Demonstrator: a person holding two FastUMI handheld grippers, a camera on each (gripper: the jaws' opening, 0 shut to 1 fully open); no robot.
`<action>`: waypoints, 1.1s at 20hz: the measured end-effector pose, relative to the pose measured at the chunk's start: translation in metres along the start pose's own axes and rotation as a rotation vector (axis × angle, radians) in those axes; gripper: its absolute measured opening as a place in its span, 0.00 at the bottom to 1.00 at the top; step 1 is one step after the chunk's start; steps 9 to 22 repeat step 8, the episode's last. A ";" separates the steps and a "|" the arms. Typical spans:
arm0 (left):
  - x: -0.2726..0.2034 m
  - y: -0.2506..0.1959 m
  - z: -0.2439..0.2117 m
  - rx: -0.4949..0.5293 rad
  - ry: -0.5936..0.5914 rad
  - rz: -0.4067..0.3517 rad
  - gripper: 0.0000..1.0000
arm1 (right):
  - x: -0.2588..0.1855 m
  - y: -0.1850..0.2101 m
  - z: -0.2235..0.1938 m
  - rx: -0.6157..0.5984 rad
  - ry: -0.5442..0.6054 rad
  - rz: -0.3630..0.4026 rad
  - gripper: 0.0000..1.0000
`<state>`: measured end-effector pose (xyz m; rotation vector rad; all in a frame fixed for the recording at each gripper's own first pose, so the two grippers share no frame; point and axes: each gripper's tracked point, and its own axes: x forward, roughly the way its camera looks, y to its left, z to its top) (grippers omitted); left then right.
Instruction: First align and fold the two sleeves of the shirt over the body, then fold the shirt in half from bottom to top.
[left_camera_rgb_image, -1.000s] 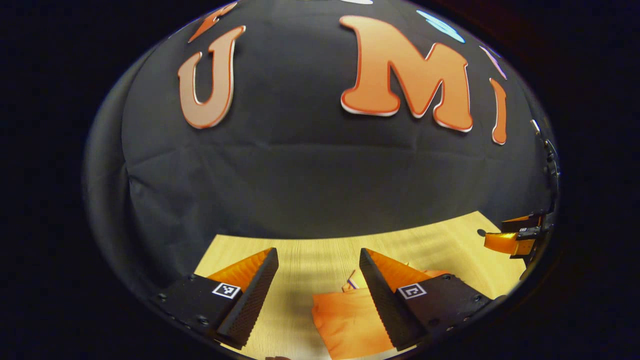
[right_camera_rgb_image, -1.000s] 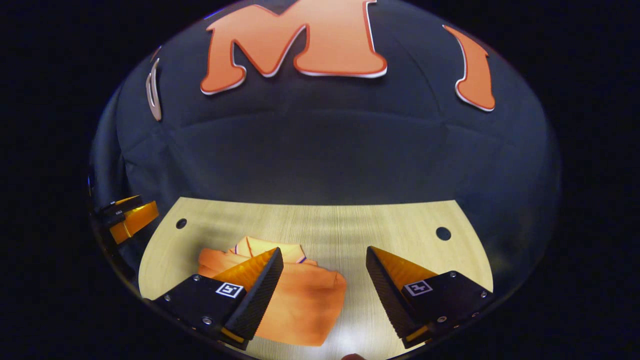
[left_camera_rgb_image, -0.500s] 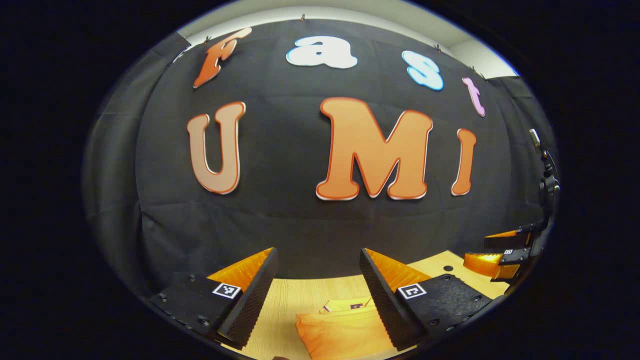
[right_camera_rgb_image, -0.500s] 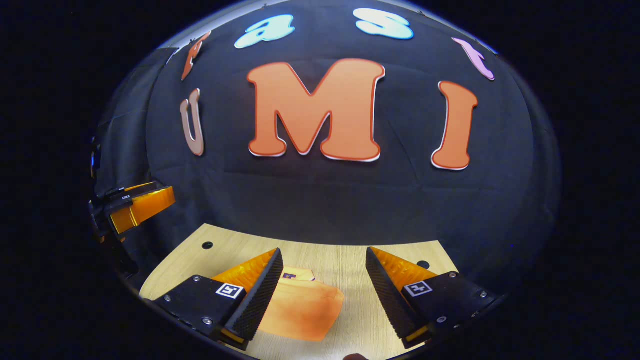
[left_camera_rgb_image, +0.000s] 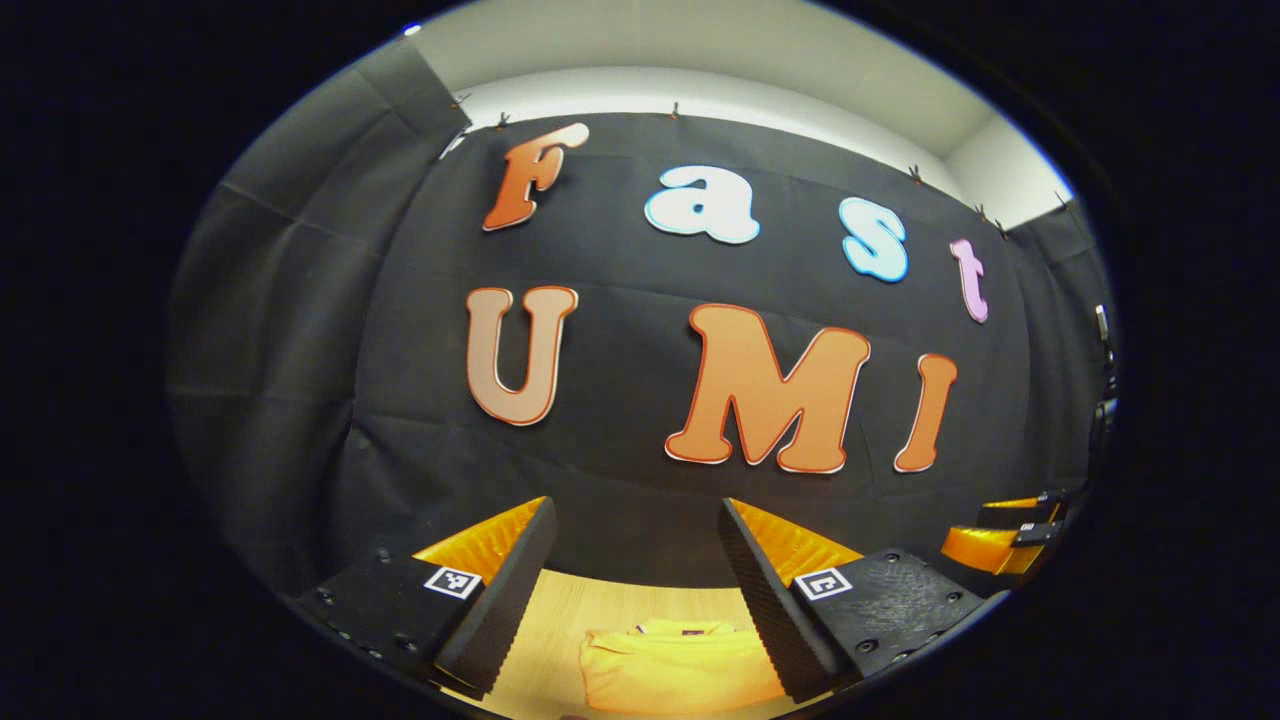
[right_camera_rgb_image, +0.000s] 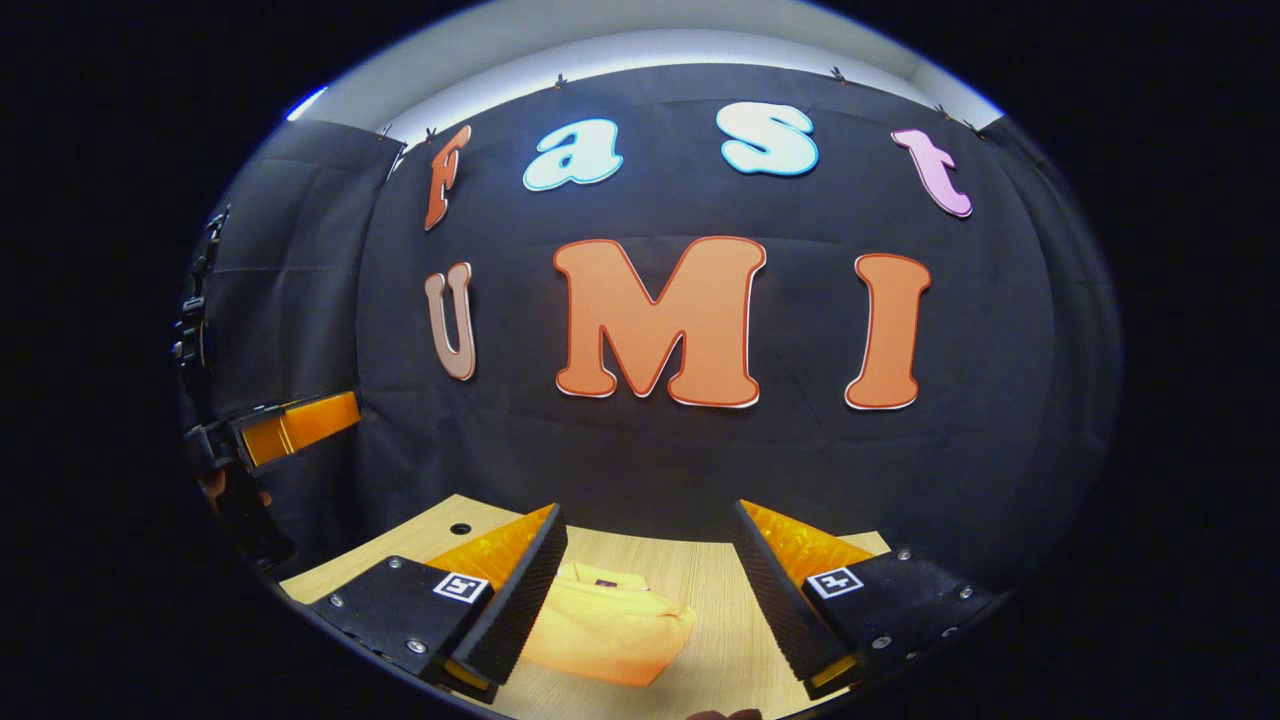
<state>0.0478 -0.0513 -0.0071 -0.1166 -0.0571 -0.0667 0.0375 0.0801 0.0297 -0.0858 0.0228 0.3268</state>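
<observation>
In the left gripper view, the left claw has tipped upward over the last second: the booth's cloth wall now takes up most of what it faces, where a moment ago the desk spread wide below it. Its fingers stand apart with nothing between them. Beyond them the shirt lies on the desk as a compact folded bundle, collar end on the far side, smaller and lower in the picture than before, so the claw has pulled back and up from it. Off to the right edge the other claw shows, held clear above the desk.

In the right gripper view the same change appears. The right claw has risen too, fingers apart and empty, and the shirt rests on the desk just past its left finger, touched by neither finger. The left claw hangs at the left edge, well apart from the cloth.

Both claws letting go and withdrawing, with the shirt lying as one tidy packet, suggests the sleeve folds and the bottom-to-top fold are already done and the task is at or near its end.
</observation>
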 end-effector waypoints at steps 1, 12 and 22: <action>-0.008 0.000 -0.004 -0.008 0.014 0.007 0.98 | -0.004 -0.001 -0.002 0.000 0.002 0.010 1.00; -0.038 0.002 -0.017 0.027 0.060 0.028 0.98 | -0.034 -0.003 -0.017 0.042 0.023 0.051 1.00; -0.038 0.002 -0.017 0.027 0.060 0.028 0.98 | -0.034 -0.003 -0.017 0.042 0.023 0.051 1.00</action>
